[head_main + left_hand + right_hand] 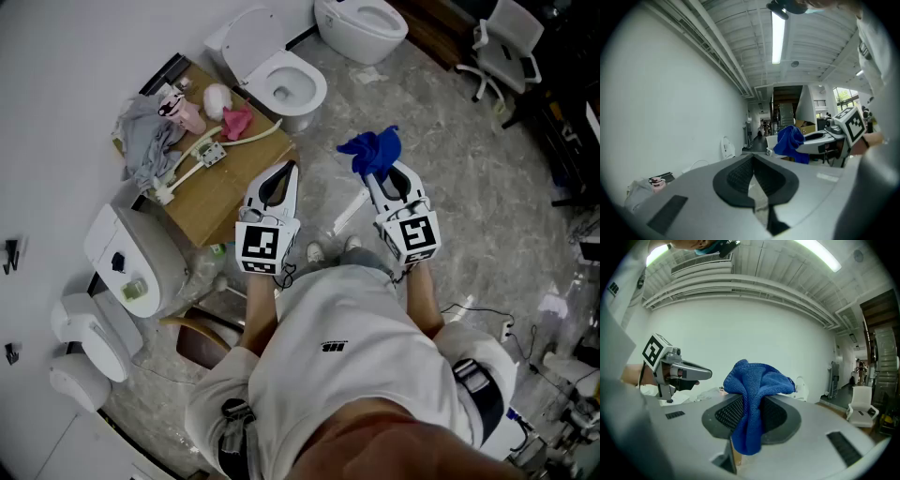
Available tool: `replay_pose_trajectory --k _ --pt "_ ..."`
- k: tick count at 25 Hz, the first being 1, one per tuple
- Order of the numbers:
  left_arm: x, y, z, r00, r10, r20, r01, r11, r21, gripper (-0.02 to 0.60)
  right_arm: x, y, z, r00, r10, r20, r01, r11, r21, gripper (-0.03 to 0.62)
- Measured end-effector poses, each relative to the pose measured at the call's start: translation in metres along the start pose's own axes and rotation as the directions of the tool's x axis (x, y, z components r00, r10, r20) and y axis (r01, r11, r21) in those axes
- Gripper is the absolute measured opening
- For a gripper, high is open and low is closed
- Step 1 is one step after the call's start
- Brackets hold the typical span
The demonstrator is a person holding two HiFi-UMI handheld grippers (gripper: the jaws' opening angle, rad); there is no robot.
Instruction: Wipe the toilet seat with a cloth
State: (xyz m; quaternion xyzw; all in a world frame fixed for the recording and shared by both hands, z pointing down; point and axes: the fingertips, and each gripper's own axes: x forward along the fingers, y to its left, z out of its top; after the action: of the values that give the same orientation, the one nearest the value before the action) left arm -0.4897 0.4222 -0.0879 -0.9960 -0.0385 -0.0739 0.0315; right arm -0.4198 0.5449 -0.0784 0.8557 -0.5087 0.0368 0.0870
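The right gripper [749, 405] is clamped on a fold of the bunched blue terry cloth [757, 380]. The left gripper [753, 161] has its jaws together on nothing. The white toilet seat [307, 77] lies well apart, far and to the left, with its lid up. Most of the cloth bulges loose beyond the jaws, so it could drag free once rubbed on the seat. A low reach might also knock the clutter on the brown wooden board [220, 202] just left of the toilet.
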Motion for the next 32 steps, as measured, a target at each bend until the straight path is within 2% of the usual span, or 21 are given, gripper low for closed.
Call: replay_pose_trajectory --k 8,14,22,32 --pt "0.011 0.014 -0.006 1.0 -0.026 0.008 0.026 1.0 -0.005 0.011 0.013 0.004 -0.009 1.0 -0.023 -0.018 0.024 1.0 0.018 0.094" --pt "0.04 0.03 -0.009 0.999 -0.034 -0.002 0.034 0.999 -0.006 0.011 0.042 -0.011 -0.015 0.999 -0.021 -0.03 0.022 1.0 0.022 0.095" --pt "0.113 0.058 -0.019 0.999 0.004 -0.053 -0.005 1.0 -0.024 0.011 0.1 -0.069 -0.026 0.999 0.006 -0.045 -0.004 0.999 0.041 0.094" --pt "0.209 0.08 -0.003 0.995 0.055 -0.084 -0.056 0.998 -0.007 0.011 0.168 -0.158 -0.025 0.996 0.074 -0.047 -0.072 0.997 0.038 0.094"
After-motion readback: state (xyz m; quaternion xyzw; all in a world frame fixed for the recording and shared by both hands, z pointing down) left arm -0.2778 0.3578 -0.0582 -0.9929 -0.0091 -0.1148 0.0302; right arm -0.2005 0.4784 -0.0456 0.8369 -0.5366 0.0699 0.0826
